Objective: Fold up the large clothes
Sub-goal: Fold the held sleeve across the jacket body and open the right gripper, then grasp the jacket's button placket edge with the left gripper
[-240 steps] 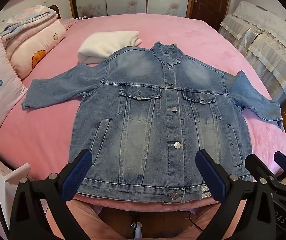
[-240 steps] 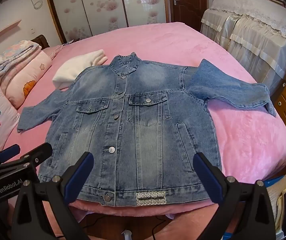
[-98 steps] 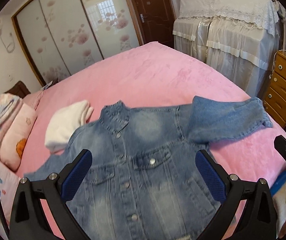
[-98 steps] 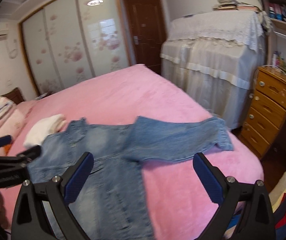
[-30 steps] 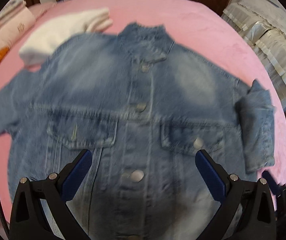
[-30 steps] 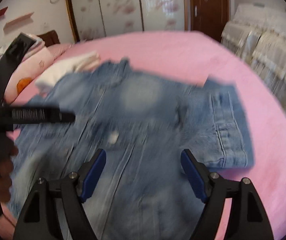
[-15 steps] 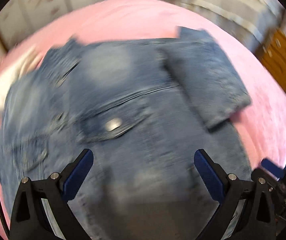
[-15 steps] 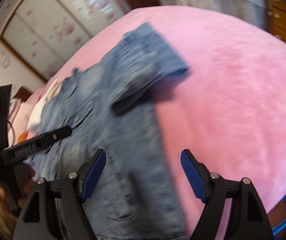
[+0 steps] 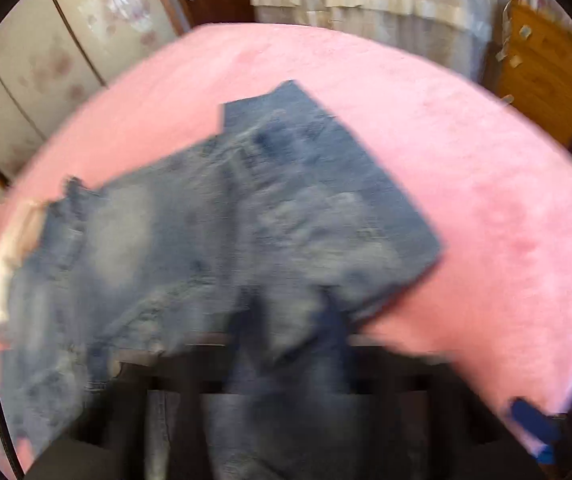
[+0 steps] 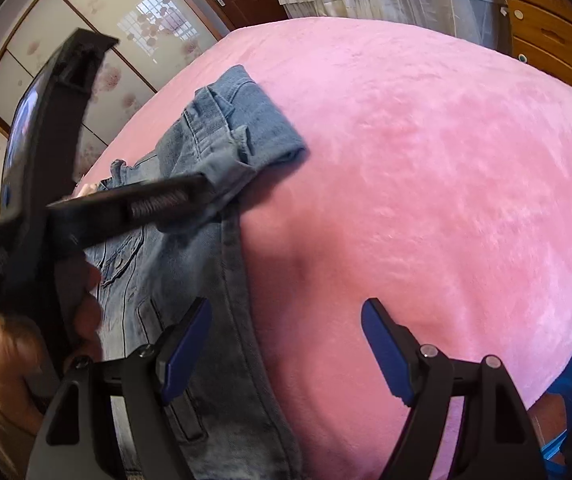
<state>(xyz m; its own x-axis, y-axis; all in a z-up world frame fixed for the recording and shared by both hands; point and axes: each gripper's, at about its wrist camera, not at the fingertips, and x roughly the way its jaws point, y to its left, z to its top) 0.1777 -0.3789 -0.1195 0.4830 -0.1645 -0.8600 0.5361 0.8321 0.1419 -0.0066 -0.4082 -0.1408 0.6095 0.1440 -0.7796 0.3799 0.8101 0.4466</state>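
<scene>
Now the left gripper [image 9: 294, 336] is clenched: its jaws have just been closing, and the blurred left view shows denim bunched between the dark fingers, so it pinches the jacket [image 9: 205, 248]. From the right view the same tool [image 10: 201, 190] reaches across with its tip at the folded sleeve [image 10: 241, 120], held by a hand [image 10: 37, 344]. The right gripper [image 10: 286, 352] stands released, jaws wide, one blue pad over the jacket's side edge, the other over bare pink bed [image 10: 426, 184], nothing between them. The jacket lies flat on the bed, sleeve folded in over the chest. Behind stand a wardrobe [image 10: 141, 36] and drawers [image 10: 550, 36].
</scene>
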